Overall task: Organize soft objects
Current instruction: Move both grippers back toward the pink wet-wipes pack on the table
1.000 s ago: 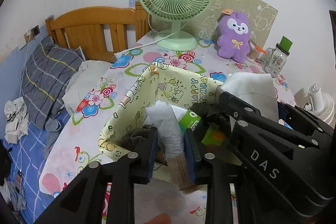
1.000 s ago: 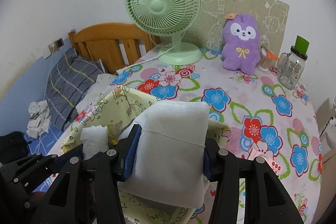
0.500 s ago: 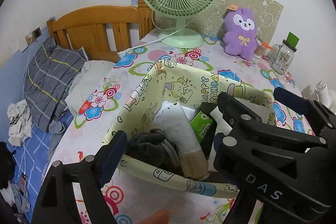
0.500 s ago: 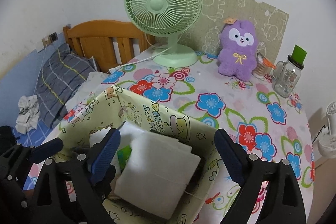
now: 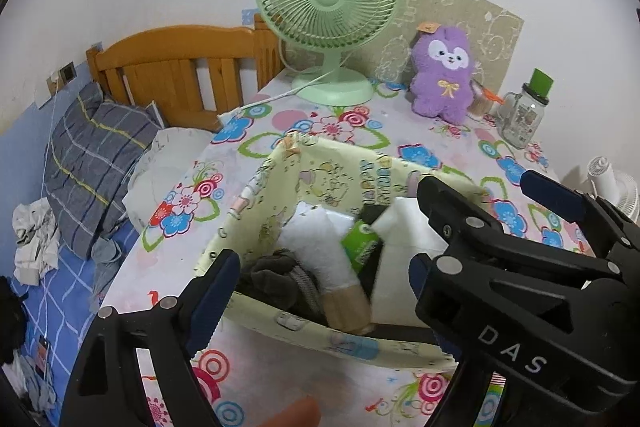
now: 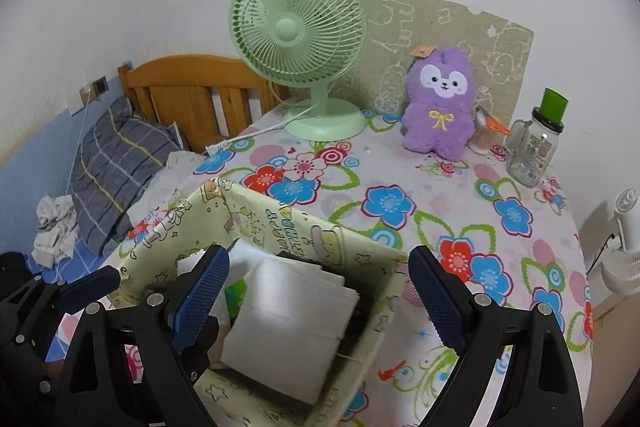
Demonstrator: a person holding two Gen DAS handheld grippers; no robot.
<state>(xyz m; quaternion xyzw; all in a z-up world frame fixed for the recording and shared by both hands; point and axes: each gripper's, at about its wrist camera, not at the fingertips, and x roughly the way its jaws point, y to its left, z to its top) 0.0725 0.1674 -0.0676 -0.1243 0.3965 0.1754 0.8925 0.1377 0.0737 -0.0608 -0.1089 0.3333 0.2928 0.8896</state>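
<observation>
A yellow cartoon-print fabric bin stands on the floral table. Inside lie a white foam pad, a white sock with a tan cuff, a dark grey cloth and a green packet. My left gripper is open and empty above the bin's near edge. My right gripper is open and empty, its jaws wide on either side of the foam pad and above it. A purple plush toy sits at the back of the table.
A green desk fan stands at the back, a glass jar with a green lid at the back right. A bed with a wooden headboard and a grey plaid pillow lies to the left. A small white fan is off the table's right edge.
One second ago both grippers were shut, the left on the white sock, the right on the foam pad. Both opened and dropped them into the bin, then drew back slightly.
</observation>
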